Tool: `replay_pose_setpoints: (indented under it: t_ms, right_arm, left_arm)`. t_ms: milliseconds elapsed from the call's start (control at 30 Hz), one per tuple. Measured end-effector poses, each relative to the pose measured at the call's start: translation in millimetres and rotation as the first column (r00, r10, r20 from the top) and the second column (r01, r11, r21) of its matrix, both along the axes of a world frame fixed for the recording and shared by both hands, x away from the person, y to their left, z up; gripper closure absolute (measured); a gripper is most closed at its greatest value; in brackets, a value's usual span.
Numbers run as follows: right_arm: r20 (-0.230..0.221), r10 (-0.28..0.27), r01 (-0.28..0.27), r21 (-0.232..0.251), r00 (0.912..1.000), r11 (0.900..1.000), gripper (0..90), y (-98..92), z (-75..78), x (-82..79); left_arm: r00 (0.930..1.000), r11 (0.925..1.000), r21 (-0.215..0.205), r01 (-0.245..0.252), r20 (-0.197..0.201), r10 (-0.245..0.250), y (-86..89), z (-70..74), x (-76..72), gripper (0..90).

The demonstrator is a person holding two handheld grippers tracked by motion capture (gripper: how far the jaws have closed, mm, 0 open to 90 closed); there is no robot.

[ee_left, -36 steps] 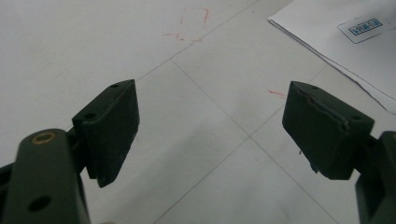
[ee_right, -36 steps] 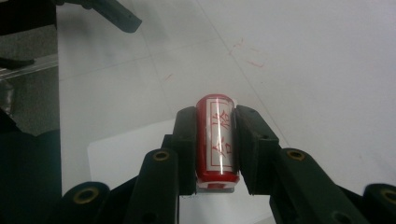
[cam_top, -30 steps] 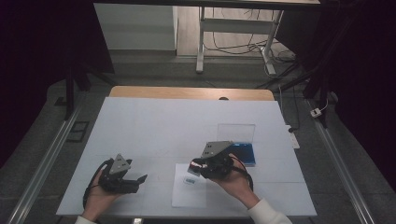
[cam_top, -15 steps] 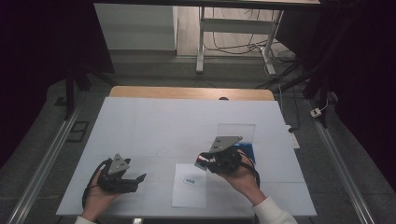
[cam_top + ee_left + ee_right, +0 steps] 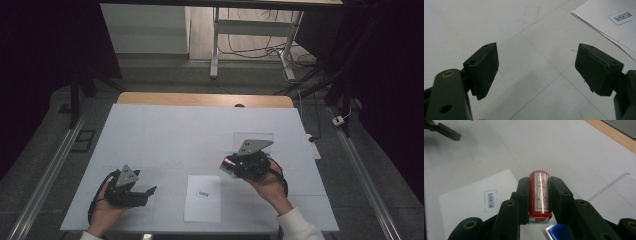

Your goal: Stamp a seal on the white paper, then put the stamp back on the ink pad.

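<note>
Right hand-held gripper (image 5: pixel 539 195) shifted off paper sheet (image 5: pixel 202 198), clamping glossy red cylindrical stamp (image 5: pixel 540 195); left hand-held gripper (image 5: pixel 536 67) apart

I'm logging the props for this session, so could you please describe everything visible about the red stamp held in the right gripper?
The red stamp is a small glossy cylinder, plastic by its look, with red characters on a pale panel along its side and a clear base at the near end. It lies lengthwise between the right gripper's black fingers, which press on both sides, holding it above the white table, beside the sheet of paper with its blue stamped mark.
</note>
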State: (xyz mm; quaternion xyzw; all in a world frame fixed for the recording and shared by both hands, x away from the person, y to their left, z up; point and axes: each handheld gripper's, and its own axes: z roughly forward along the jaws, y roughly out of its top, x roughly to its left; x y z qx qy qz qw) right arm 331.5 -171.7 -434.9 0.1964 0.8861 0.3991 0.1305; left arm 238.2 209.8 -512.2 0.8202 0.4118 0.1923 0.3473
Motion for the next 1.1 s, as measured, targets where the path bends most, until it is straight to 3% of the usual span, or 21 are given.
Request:
replay_pose_setpoints:
  t_ms: [467, 733, 933, 1100]
  right_arm:
    - [0.022, -0.139, 0.139, -0.022, 0.9901, 0.99, 69.4, -37.9, 2.3, 18.8]
    - [0.042, -0.232, 0.234, -0.086, 0.9719, 0.968, 69.4, -55.0, -5.9, 30.4]
    - [0.038, -0.268, 0.271, -0.113, 0.9627, 0.956, 69.4, -63.2, -12.0, 36.7]
    - [0.012, -0.269, 0.269, -0.123, 0.9629, 0.955, 69.3, -65.6, -18.6, 41.3]
  left_arm:
    - [1.0, 1.0, 0.002, 0.004, -0.006, -0.004, -0.5, -0.8, 0.2, 19.4]
    - [0.9999, 1.0, 0.006, 0.007, -0.01, -0.007, -1.1, -1.6, 0.5, 19.4]
    - [0.9999, 0.9999, 0.006, 0.009, -0.012, -0.009, -1.4, -1.7, 0.3, 19.4]
    - [0.9998, 0.9999, 0.006, 0.011, -0.016, -0.01, -1.3, -2.7, 0.6, 19.4]
